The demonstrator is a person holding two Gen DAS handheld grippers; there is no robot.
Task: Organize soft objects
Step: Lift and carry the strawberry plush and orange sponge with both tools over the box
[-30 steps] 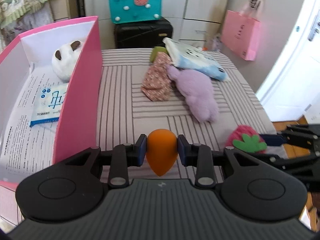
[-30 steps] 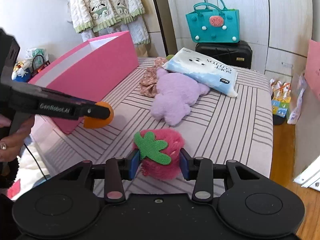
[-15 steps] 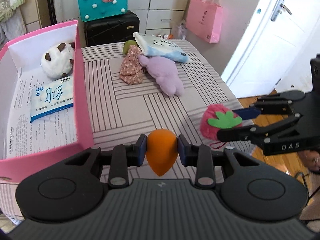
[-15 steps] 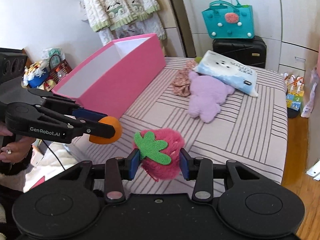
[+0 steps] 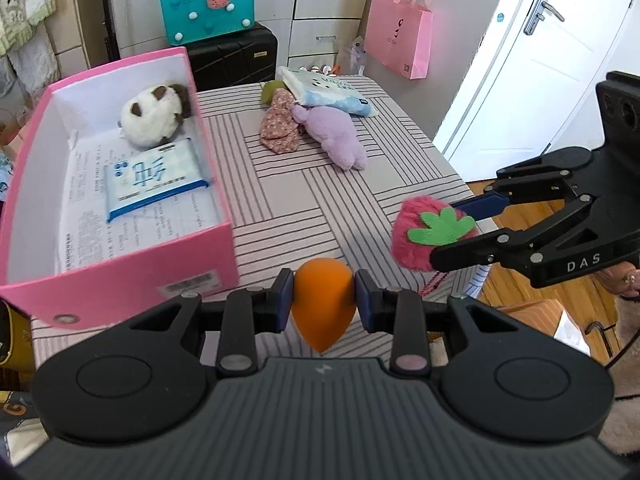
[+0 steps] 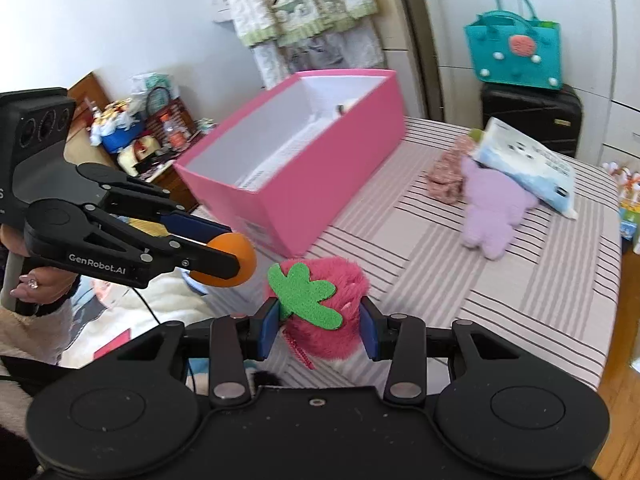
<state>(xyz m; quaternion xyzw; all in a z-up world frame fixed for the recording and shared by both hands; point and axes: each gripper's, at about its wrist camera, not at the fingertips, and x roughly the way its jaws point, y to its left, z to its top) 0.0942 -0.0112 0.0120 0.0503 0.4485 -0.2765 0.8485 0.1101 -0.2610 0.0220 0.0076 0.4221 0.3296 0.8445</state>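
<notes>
The left gripper [image 5: 323, 307] is closed on an orange sponge [image 5: 323, 308], its blue pads pressing both sides; the sponge's tip points down toward the camera. The right gripper [image 6: 318, 326] is clamped on a pink plush strawberry [image 6: 324, 312] with a green felt leaf. Both hang above the near edge of the striped table [image 5: 296, 196]. In the right view the left gripper's finger covers part of the sponge, and the strawberry hides the table edge beneath it. A hand [image 6: 36, 286] shows at the left gripper's handle, mostly cut off by the frame.

Just past the sponge stands one pink box [image 5: 120, 280], open on top. The left view looks into it: one white-and-brown plush [image 5: 154, 114] at the far end and one blue-and-white packet [image 5: 154, 178] lying flat on printed paper. The right view shows only the box's outer wall, its white inside and a sliver of the plush; the packet is hidden.

Farther off, four soft things lie bunched together on the table: a purple plush [image 5: 334, 136], a floral cloth piece [image 5: 278, 128], a tissue pack [image 5: 326, 92] resting on the purple plush, and a green thing [image 5: 269, 90], mostly hidden and too small to identify.

Beyond the table are a black suitcase [image 5: 236, 54] with a teal bag [image 5: 206, 10] on it; a pink paper bag [image 5: 400, 36] shows in the left view only.
</notes>
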